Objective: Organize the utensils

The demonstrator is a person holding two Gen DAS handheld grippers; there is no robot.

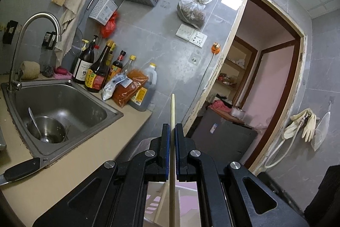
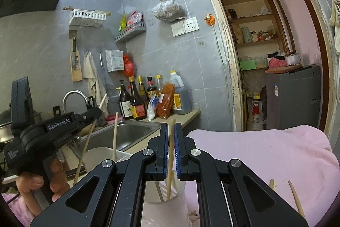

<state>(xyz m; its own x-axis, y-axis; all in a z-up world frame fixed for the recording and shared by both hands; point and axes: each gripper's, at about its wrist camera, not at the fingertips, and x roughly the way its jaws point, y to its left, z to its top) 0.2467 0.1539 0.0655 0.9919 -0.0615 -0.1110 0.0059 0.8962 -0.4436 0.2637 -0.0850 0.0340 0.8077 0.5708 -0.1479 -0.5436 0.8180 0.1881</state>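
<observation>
Grey-tiled kitchen, sink (image 1: 63, 103) at left: both tongs (left (image 1: 172, 131), right (image 2: 171, 131)) each clamp one chopstick (image 1: 172, 112) (image 2: 170, 154).

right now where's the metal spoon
In the left wrist view, the metal spoon stands in a steel bowl inside the sink, at the left below the faucet.
</observation>
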